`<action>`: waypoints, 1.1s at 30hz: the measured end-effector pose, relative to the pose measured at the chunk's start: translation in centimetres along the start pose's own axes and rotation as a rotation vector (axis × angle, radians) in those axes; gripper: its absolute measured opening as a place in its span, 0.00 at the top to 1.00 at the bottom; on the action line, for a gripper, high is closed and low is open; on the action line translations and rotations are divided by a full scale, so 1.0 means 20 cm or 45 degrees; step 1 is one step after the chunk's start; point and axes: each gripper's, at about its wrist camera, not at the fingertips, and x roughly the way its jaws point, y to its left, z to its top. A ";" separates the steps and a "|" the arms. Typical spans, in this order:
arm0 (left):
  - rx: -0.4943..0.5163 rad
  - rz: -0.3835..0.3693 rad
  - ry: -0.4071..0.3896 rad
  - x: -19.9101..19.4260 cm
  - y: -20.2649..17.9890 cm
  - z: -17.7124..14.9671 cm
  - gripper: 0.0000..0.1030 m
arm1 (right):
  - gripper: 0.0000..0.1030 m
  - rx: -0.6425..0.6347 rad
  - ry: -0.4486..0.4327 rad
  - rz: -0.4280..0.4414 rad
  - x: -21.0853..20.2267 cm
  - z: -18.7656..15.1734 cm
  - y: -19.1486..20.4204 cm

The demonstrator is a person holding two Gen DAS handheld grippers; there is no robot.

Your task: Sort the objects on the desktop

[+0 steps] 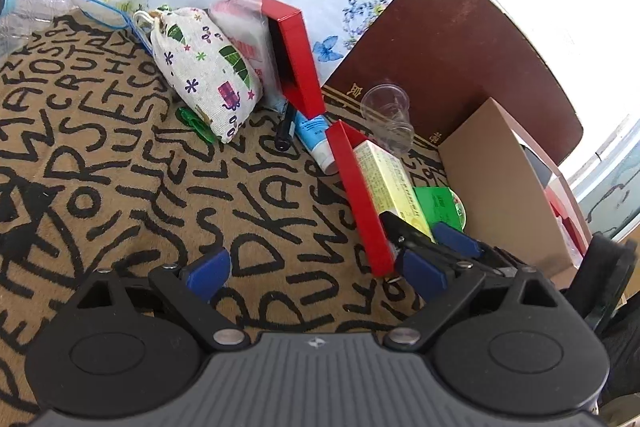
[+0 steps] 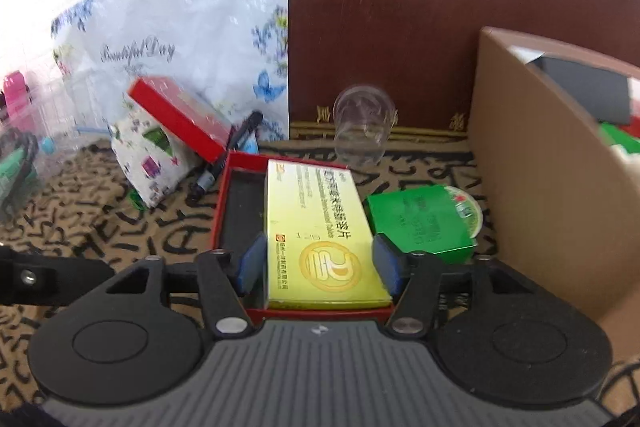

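One yellow medicine box (image 2: 320,231) lies in the red tray (image 2: 236,195), pinched at its near end by the right gripper (image 2: 320,263). The left gripper (image 1: 316,269) hangs with fingers spread over the patterned mat (image 1: 120,167). One green packet (image 2: 420,217) sits right; one clear cup (image 2: 362,127), one printed pouch (image 1: 204,71) farther.

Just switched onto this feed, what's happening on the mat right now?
The right gripper straddles the yellow medicine box, which sits in the red tray; whether the pads actually press it is unclear. The left gripper is open, its right finger at the tray's outer wall. A green box and clear cup sit nearby.
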 end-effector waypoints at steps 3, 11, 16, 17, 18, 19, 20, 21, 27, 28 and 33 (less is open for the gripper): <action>-0.007 0.004 0.008 0.02 0.01 0.00 0.06 | 0.29 -0.004 -0.017 0.008 0.00 -0.02 0.00; 0.035 0.034 0.018 -0.07 0.05 -0.05 0.06 | 0.35 -0.097 0.087 0.246 -0.19 -0.11 0.13; 0.062 0.073 0.055 -0.14 0.10 -0.16 0.06 | 0.35 -0.080 0.092 0.393 -0.41 -0.22 0.25; 0.065 0.073 0.056 -0.15 0.11 -0.17 0.06 | 0.35 -0.043 0.103 0.406 -0.43 -0.23 0.26; 0.071 0.063 0.046 -0.16 0.12 -0.19 0.06 | 0.35 -0.008 0.109 0.411 -0.44 -0.24 0.25; 0.074 0.060 0.037 -0.17 0.12 -0.21 0.06 | 0.35 0.023 0.112 0.408 -0.46 -0.26 0.24; 0.075 0.062 0.035 -0.18 0.12 -0.22 0.06 | 0.35 0.050 0.110 0.396 -0.47 -0.28 0.24; 0.077 0.061 0.034 -0.18 0.11 -0.22 0.06 | 0.35 0.072 0.112 0.383 -0.48 -0.29 0.23; 0.065 0.042 0.043 -0.24 0.07 -0.24 0.06 | 0.35 0.131 0.097 0.327 -0.54 -0.31 0.18; 0.064 0.029 0.036 -0.26 0.06 -0.24 0.06 | 0.35 0.137 0.092 0.324 -0.56 -0.31 0.17; 0.087 -0.067 -0.014 -0.35 -0.02 -0.23 0.06 | 0.35 0.159 0.031 0.339 -0.66 -0.32 0.16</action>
